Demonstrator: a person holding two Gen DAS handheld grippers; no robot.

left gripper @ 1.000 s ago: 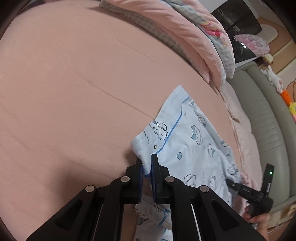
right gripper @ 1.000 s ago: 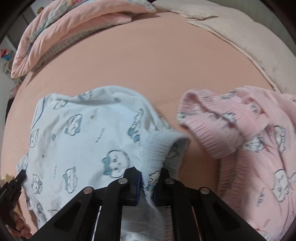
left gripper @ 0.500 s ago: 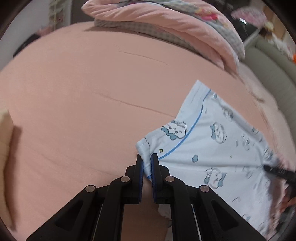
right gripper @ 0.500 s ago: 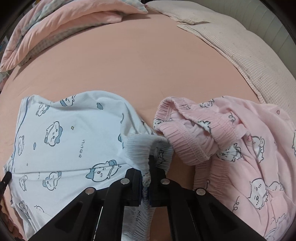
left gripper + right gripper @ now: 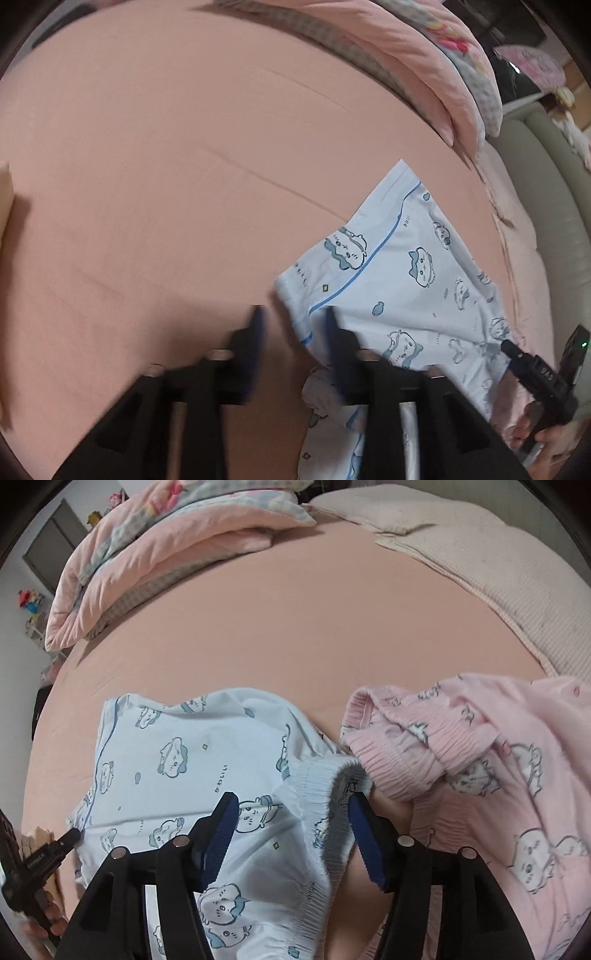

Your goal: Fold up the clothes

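Tool jaws on both your hands are opening: the left tool [image 5: 293, 325] has let go of the hem corner of the blue shorts [image 5: 192, 760], which sits between its pads untouched, and the right tool [image 5: 291, 812] straddles the elastic waistband without pressing it. The shorts lie spread on the bed [image 5: 295, 609], their waistband touching the pink shorts [image 5: 480, 775]. Watch that bunched waistband: pull away low and a pad could snag it and undo the flat lay. Your next fold could also drag the pink pair along where they touch.
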